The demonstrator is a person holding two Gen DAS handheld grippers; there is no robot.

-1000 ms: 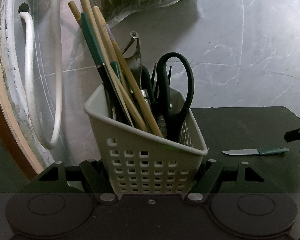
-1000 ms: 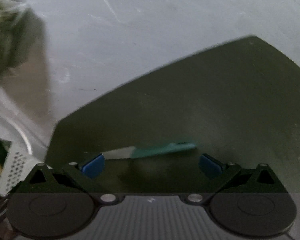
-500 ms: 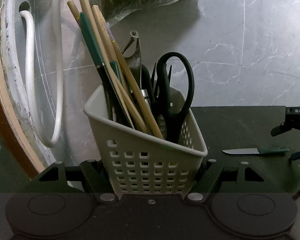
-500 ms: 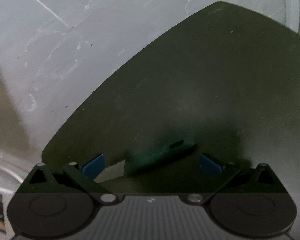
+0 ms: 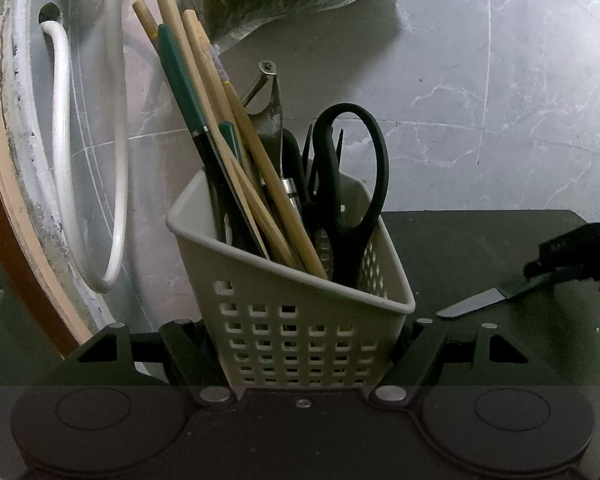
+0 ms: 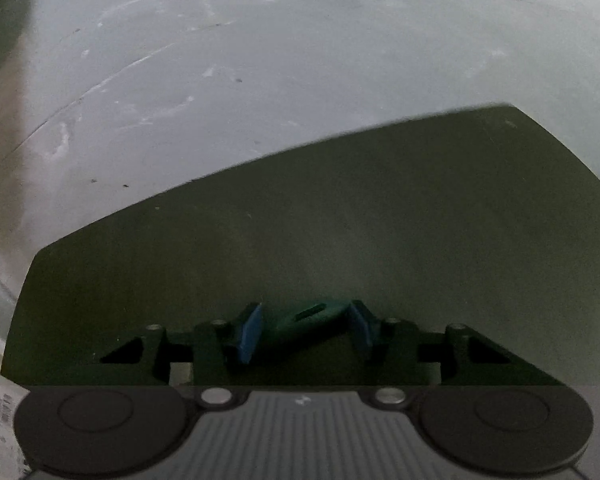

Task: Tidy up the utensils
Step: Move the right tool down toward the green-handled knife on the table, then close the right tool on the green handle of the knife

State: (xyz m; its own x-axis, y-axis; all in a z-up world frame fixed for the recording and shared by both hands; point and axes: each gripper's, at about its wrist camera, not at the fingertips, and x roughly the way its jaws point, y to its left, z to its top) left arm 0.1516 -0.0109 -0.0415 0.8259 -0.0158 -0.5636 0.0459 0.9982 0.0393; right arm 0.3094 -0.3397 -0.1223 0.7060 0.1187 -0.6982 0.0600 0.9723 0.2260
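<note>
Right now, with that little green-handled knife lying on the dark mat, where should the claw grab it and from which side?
Take the knife by its green handle, from above, pads across the handle's narrow sides. It lies flat on the dark mat, with the bare blade pointing toward the basket. The right claw already straddles the handle and is closing on it.

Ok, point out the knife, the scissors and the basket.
knife [image 5: 474,304]: left wrist view, on the bare blade.
scissors [image 5: 340,184]: left wrist view, on the black handle loop.
basket [image 5: 300,332]: left wrist view, on the perforated front wall.
</note>
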